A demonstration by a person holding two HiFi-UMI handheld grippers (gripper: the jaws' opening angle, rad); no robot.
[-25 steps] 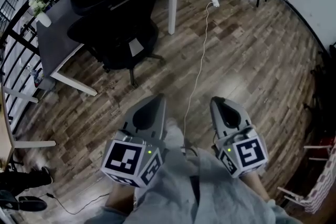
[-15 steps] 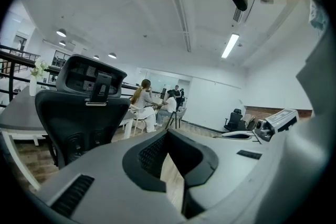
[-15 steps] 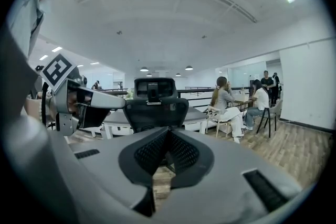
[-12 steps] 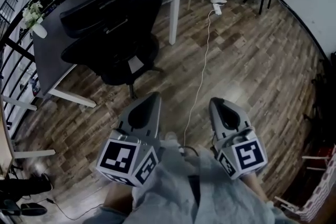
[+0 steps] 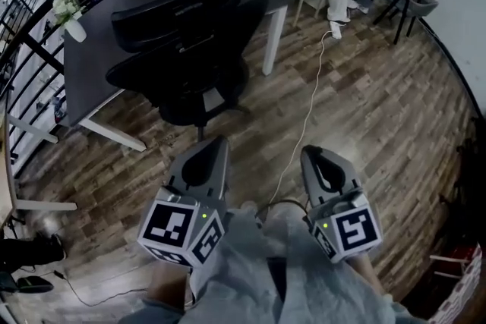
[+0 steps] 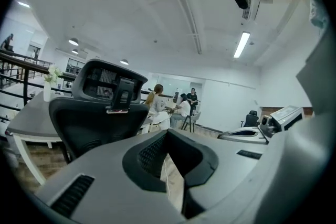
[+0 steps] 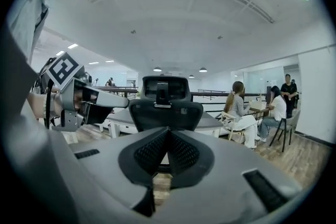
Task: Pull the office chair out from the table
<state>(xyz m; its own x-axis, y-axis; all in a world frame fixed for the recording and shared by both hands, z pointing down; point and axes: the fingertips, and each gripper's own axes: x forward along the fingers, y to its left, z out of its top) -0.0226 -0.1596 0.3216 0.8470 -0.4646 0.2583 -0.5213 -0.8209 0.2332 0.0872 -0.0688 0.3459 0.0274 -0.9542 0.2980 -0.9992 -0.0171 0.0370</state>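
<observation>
Office chair [image 5: 186, 49] tucked at table [image 5: 87, 68], backrest toward person, well ahead of both claws. Left gripper [image 5: 209, 152] & right gripper [image 5: 315, 159]: jaws pressed together, nothing held. Approach step, prob. Spread jaws before backrest top, grip both sides evenly, pull straight back; mind floor cable [image 5: 304, 125].

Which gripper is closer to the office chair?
Left. The left gripper is almost straight behind the chair, not touching; the right gripper is farther, off to the side.

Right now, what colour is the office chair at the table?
Black all over; the head view shows the office chair best.
</observation>
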